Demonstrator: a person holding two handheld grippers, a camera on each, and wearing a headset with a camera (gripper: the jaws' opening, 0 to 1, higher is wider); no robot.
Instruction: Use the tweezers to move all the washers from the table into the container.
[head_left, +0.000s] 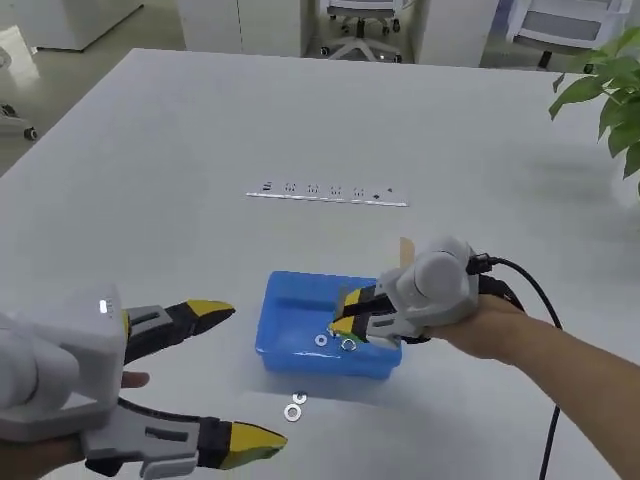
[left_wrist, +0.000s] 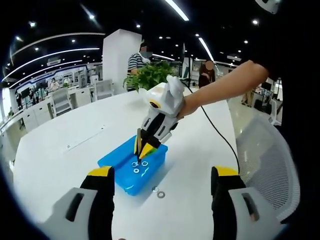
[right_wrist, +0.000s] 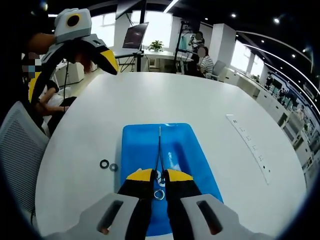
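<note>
White table (head_left: 200, 130) top spreads out wide, with a long plug strip (head_left: 325, 192) lying flat on it and a green plant (head_left: 610, 90) at the far side. Closer to the person sits a blue container (head_left: 310, 364).

The right gripper (head_left: 343, 315) hangs over the container. Its jaws are squeezed close together on the tweezers (right_wrist: 159, 145). The tweezers are thin and shiny, and they stick straight out in front of the jaws, over the blue floor of the container. Their tips are too small to tell if they pinch anything.

Some washers (head_left: 347, 346) lie on the floor inside the container. They are little silver rings, close to each other, right under the tips of the right gripper's jaws.

Two loose washers (head_left: 292, 412) lie on the table, side by side. They are just outside the container's near wall, between the container and the left gripper (head_left: 258, 373).

The left gripper's jaws are spread wide and hold nothing. It is low over the table, close to the person and apart from the container. In the left gripper view the two loose washers lie just ahead of the gap between its jaws.
</note>
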